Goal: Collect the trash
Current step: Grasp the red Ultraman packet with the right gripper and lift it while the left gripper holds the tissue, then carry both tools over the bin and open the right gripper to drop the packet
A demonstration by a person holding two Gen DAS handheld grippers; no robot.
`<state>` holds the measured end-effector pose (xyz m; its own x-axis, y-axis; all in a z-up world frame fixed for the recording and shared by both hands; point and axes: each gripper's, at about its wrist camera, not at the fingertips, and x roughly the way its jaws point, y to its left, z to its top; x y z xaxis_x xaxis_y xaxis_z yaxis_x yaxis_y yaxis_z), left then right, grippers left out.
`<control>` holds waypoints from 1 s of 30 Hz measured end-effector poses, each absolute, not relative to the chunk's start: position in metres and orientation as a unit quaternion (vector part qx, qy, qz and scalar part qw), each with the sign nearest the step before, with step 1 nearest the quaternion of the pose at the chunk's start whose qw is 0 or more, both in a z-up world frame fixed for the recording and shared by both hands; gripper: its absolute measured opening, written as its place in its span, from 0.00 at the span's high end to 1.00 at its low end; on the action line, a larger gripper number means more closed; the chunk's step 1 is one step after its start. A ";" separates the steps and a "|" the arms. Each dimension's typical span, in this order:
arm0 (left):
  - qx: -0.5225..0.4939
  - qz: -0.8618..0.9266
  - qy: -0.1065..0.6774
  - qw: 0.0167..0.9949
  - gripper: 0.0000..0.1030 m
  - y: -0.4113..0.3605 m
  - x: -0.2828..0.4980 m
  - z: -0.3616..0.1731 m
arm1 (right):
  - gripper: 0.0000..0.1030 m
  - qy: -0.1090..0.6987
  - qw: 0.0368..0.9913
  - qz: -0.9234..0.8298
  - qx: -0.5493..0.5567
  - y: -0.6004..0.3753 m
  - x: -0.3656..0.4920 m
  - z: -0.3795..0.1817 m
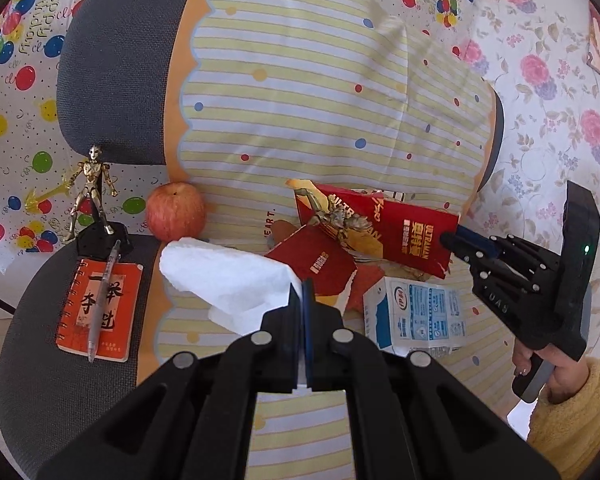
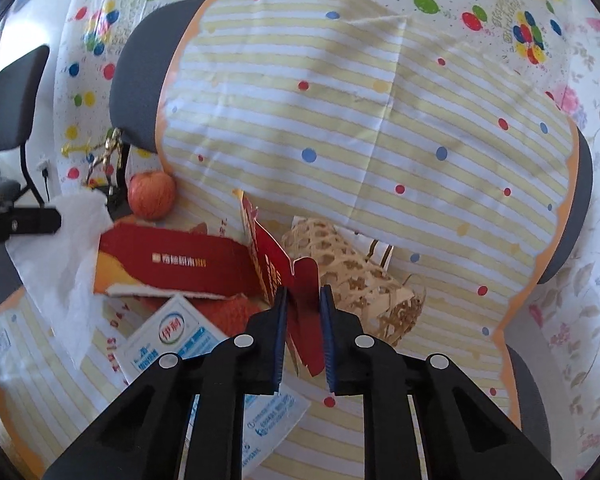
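A grey chair seat (image 1: 60, 360) draped with a striped, dotted cloth (image 1: 300, 100) fills the scene, balloon-print paper behind it. Nearest, the left gripper (image 1: 302, 292) is clamped on a white tissue (image 1: 224, 276), lifted beside the milk carton (image 1: 416, 314), while the right gripper (image 2: 303, 300) straddles an edge of the torn red box (image 2: 296, 280), its jaws slightly apart and not pinching. Farther back sit a woven basket (image 2: 352, 264), an apple (image 1: 175, 211), a notebook (image 1: 100, 308) and a gold figurine (image 1: 92, 188).
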<state>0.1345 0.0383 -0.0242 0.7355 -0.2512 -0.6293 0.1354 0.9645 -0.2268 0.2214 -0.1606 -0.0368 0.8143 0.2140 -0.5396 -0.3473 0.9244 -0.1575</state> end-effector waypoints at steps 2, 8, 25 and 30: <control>-0.085 -0.098 0.343 0.930 1.00 0.042 0.129 -0.018 | 0.88 0.251 0.951 0.157 -0.095 -0.163 0.222 -0.020; -0.080 -0.098 0.306 0.944 1.00 0.048 0.099 0.016 | 0.89 0.210 0.959 0.186 -0.039 -0.166 0.192 0.033; 0.004 -0.279 0.290 0.915 1.00 -0.087 0.014 0.033 | 0.89 0.228 0.972 0.055 0.017 -0.259 0.000 0.048; 0.046 -0.335 0.302 0.891 1.00 -0.139 0.000 0.023 | 0.88 0.260 0.964 -0.020 0.048 -0.295 -0.051 0.031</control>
